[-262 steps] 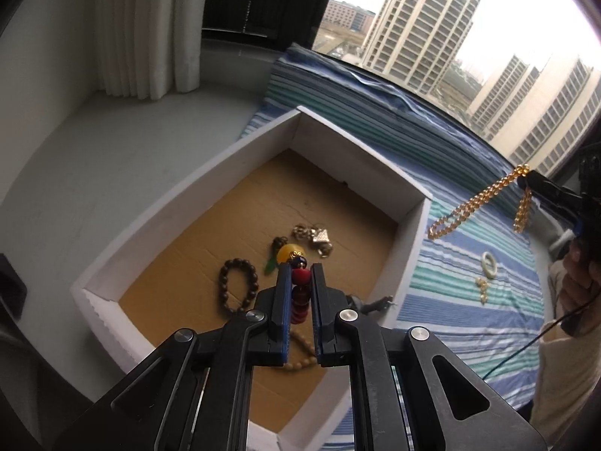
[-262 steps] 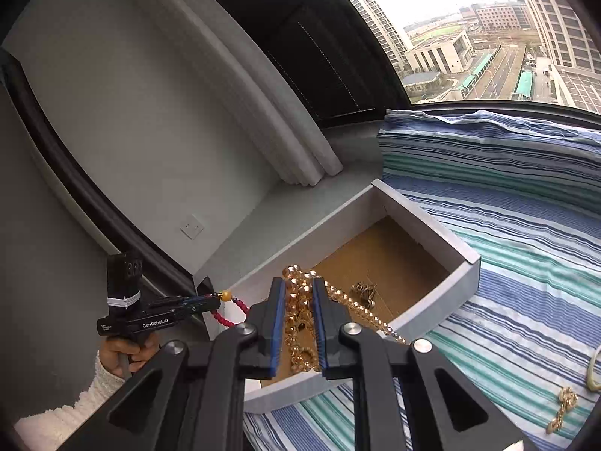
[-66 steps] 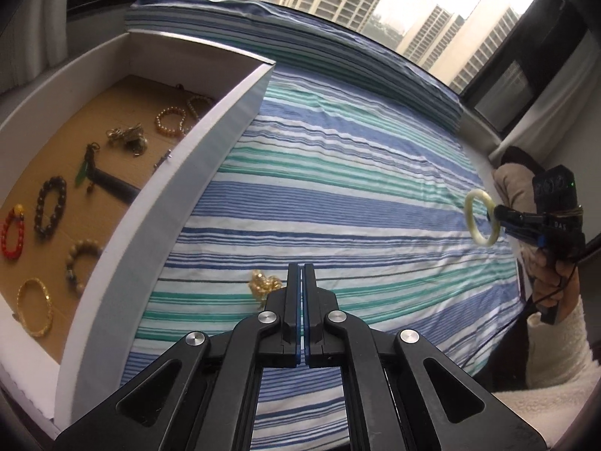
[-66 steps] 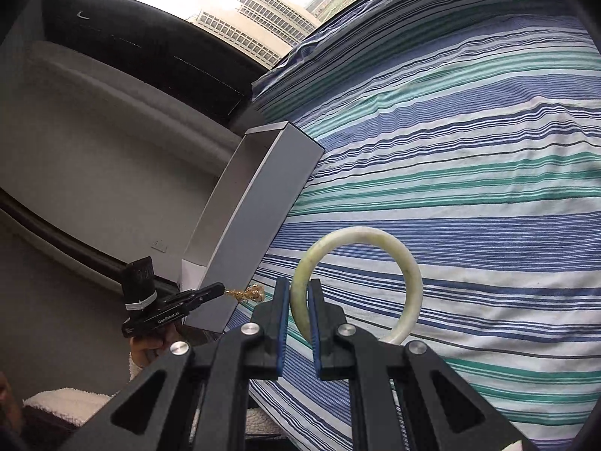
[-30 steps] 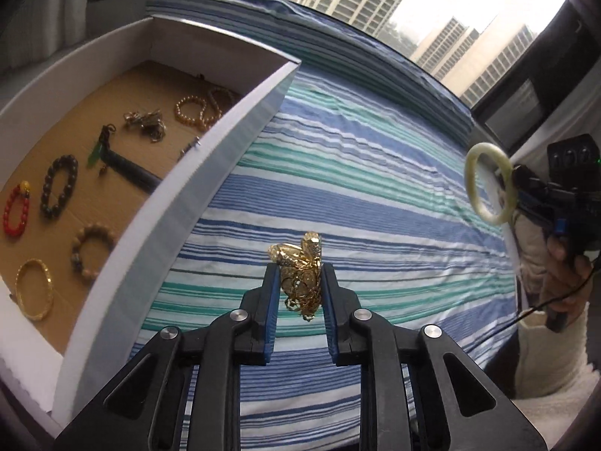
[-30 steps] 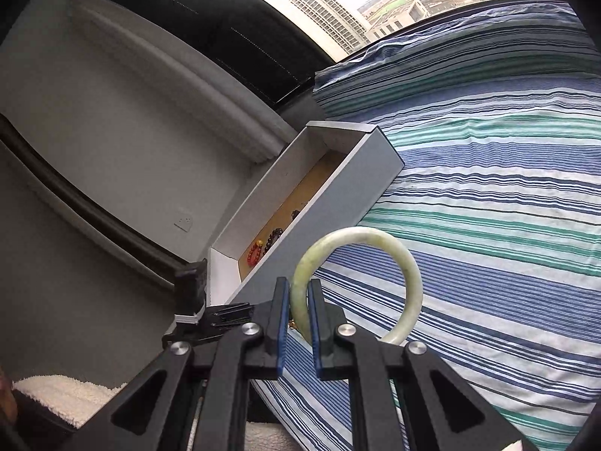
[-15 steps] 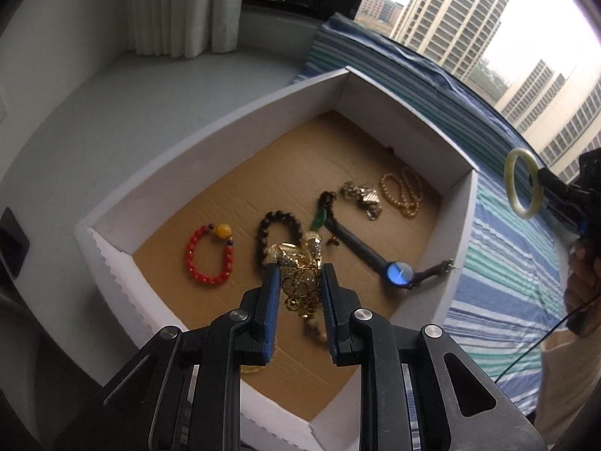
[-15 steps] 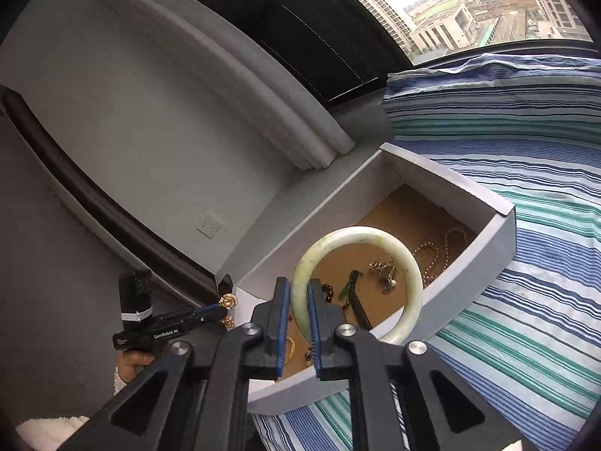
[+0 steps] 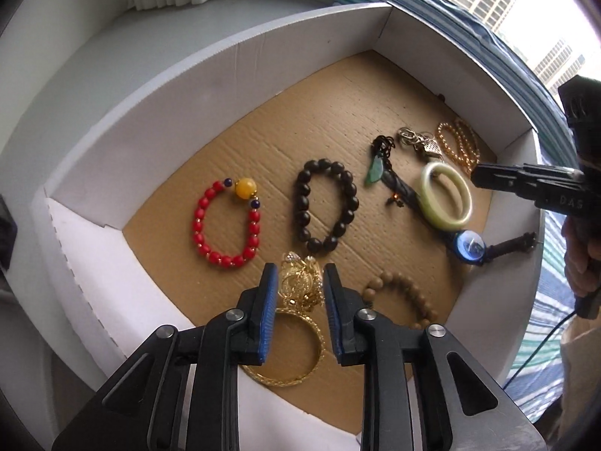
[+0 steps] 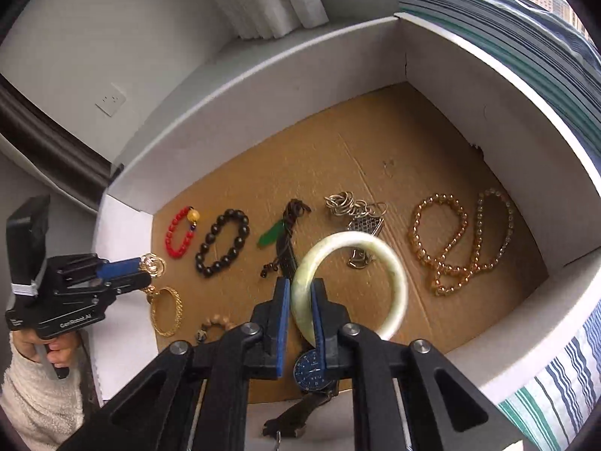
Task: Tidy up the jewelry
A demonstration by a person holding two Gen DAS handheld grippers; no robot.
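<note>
A white box [image 9: 225,60] with a brown cardboard floor holds the jewelry. My left gripper [image 9: 300,289] is shut on a crumpled gold chain [image 9: 300,285], low over the box's near left, above a gold bangle [image 9: 296,357]. It also shows in the right wrist view [image 10: 150,267]. My right gripper [image 10: 300,300] is shut on a pale green jade bangle [image 10: 390,270], held over the watch [image 10: 311,368] in the box. The bangle also shows in the left wrist view [image 9: 447,195].
On the box floor lie a red bead bracelet [image 9: 225,225], a dark bead bracelet [image 9: 323,206], a tan bead bracelet [image 9: 402,293], a green pendant on a cord [image 9: 375,169], silver rings [image 10: 353,206] and an amber bead necklace [image 10: 458,240]. Striped cloth [image 10: 556,398] lies to the right.
Both grippers have dropped down into the box. The gold chain is now just above the gold bangle, and the jade bangle is now low over the watch strap.
</note>
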